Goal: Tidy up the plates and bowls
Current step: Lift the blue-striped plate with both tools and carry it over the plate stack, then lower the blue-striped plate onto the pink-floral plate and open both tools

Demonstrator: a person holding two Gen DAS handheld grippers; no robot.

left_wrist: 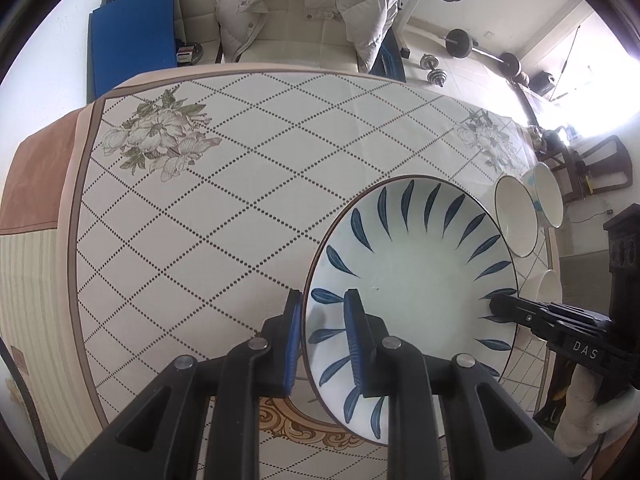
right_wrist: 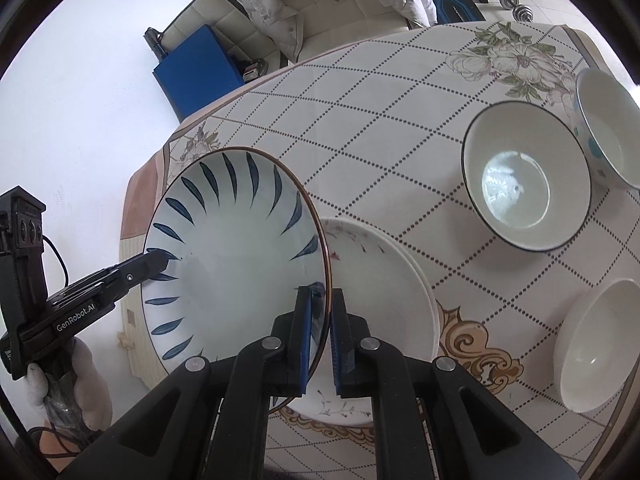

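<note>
My left tongs and right tongs each pinch opposite rims of blue-leaf plate, held tilted above table. Plate hides much of white plate beneath. Black-rimmed bowl nearby; two more bowls cut off at frame edge.

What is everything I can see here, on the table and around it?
Blue-leaf plate: one, white with blue strokes, held tilted above the table by both claws.
Plain plate: one, white with small reddish marks, flat on the table, partly behind the held plate.
Bowls: three; dark-rimmed, blue-spotted, plain white.
Tablecloth: one, white, dotted diamonds, flowers.
Chair with pale jacket: one, behind the table.
Dumbbells: on the floor.
Left claw: black, blue pads, on the plate's rim.
Right claw: same, opposite rim.
</note>
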